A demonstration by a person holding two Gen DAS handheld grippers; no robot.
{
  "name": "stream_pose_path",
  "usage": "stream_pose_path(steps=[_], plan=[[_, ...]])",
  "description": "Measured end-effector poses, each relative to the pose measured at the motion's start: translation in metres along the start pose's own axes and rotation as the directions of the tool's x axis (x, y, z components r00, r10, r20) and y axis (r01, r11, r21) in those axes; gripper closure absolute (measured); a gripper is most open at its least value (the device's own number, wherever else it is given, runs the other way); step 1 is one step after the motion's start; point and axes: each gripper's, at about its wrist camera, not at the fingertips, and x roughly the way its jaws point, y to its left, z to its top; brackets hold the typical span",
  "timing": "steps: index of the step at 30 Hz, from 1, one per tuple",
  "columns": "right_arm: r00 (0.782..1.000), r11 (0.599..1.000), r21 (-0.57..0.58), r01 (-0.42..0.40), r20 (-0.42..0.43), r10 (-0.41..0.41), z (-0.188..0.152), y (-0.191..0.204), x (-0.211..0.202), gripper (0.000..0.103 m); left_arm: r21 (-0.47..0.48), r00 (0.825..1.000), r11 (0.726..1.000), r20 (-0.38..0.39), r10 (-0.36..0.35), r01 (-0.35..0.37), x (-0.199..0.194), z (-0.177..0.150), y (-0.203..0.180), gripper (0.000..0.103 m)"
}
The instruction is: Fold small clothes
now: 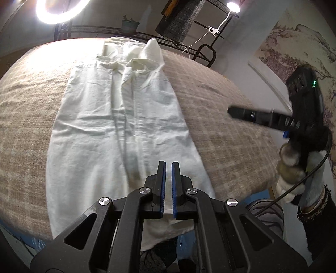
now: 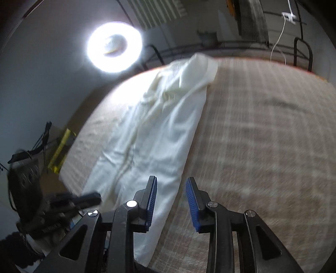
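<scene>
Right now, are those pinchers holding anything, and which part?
The right gripper holds nothing; its jaws stand open. The left gripper is shut over the white garment near its hem; whether it pinches the cloth cannot be told.

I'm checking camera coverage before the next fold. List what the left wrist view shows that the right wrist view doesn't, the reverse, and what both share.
Only the left wrist view: the gloved right hand gripping the right tool, a painted wall hanging, and the left tool shut, with cloth between its pads near their base.

Only the right wrist view: a yellow object on the floor, and the right tool's open jaws over bare plaid cover.

Both: the white garment laid lengthwise on the plaid cover, the ring light, the black metal rack.
</scene>
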Motion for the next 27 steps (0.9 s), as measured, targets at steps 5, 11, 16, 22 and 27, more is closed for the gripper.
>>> stream_pose_path(steps=[5,11,16,22,27], plan=[[0.996,1.0,-0.003,-0.02,0.09,0.021,0.026,0.004,-0.023,0.066,-0.037,0.999,0.999,0.046,0.01,-0.008,-0.004,-0.003,-0.023,0.102],[0.99,0.999,-0.008,-0.035,0.139,0.035,0.066,0.009,-0.035,0.063,-0.025,1.0,1.0,0.022,-0.015,0.016,0.01,-0.009,-0.042,0.102],[0.989,1.0,-0.007,-0.022,0.148,0.023,0.12,0.018,-0.017,0.057,0.004,1.0,1.0,-0.004,-0.025,0.025,0.03,-0.01,-0.036,0.102],[0.995,0.999,0.029,0.018,0.102,-0.02,0.187,0.024,0.036,0.054,0.004,0.997,0.999,-0.062,-0.041,0.041,0.058,-0.006,-0.014,0.102],[0.992,0.989,0.07,0.128,0.015,-0.129,0.239,0.014,0.102,0.053,-0.021,0.994,0.998,-0.09,-0.06,0.059,0.073,-0.006,-0.001,0.102]])
